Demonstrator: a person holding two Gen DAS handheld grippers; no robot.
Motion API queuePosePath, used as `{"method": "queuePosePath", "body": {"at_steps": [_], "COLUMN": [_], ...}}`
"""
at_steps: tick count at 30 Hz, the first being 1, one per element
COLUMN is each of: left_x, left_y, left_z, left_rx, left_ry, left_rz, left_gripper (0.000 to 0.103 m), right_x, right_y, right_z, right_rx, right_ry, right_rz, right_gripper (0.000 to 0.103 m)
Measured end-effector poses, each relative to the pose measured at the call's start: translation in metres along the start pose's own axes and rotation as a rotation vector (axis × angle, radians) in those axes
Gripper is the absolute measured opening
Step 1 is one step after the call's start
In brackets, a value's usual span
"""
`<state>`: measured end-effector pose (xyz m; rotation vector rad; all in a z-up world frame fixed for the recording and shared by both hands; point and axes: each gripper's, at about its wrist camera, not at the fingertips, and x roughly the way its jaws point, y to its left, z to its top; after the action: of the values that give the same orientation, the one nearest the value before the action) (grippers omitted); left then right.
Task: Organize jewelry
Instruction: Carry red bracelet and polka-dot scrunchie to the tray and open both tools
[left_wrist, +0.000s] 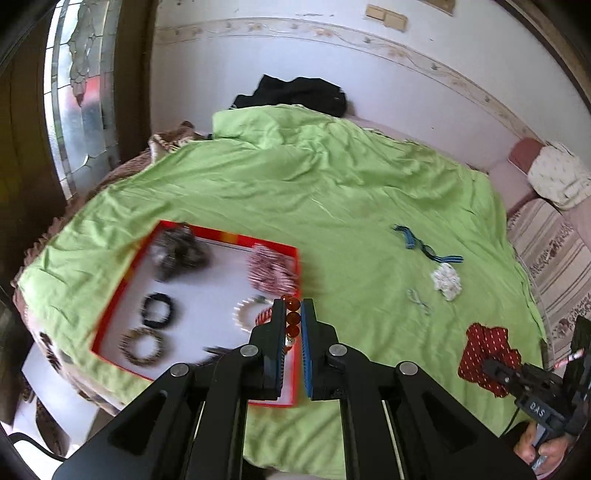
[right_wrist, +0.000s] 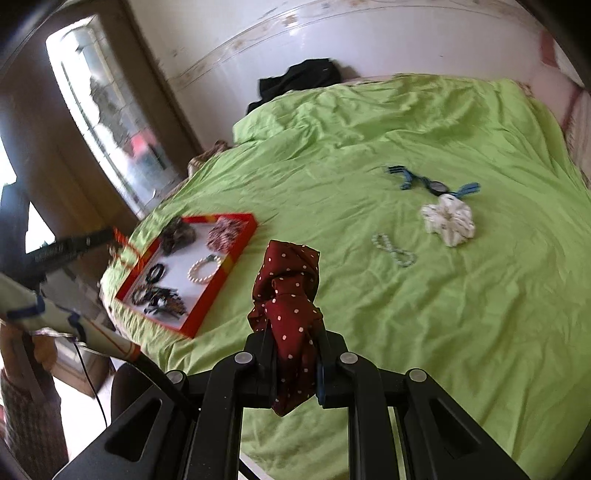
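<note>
In the left wrist view my left gripper is shut on an amber bead bracelet, above the near right part of a red-rimmed tray. On the tray's white floor lie a dark scrunchie, a red-and-white striped scrunchie, a black hair tie, a brown bead bracelet and a pearl bracelet. My right gripper is shut on a dark red polka-dot scrunchie, held over the green bedspread to the right of the tray. That scrunchie also shows at the lower right of the left wrist view.
On the green bedspread to the right lie a blue-strapped watch, a white scrunchie and a pale bead bracelet. A black garment is heaped against the far wall. A person's hand grips the right tool.
</note>
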<state>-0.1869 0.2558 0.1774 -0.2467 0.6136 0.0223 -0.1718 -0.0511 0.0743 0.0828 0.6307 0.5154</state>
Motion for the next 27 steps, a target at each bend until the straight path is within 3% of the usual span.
{"method": "queuePosePath", "body": {"at_steps": [7,18,27], "left_x": [0.014,0.099,0.138], "left_y": [0.031,0.104,0.128], "left_z": [0.017,0.029,0.036], "left_rx": [0.085,-0.068,-0.114], "left_ry": [0.041,0.186,0.214], "left_rz": [0.025,-0.013,-0.059], "left_gripper": [0.007,0.007,0.007], "right_x": [0.031,0.108,0.172], "right_y": [0.053,0.138,0.172], "right_z": [0.014,0.029,0.047], "right_rx": [-0.119,-0.279,-0.288], "right_ry": [0.059,0.158,0.203], "right_rz": [0.045,0.105,0.143], "right_gripper": [0.016,0.016,0.016]}}
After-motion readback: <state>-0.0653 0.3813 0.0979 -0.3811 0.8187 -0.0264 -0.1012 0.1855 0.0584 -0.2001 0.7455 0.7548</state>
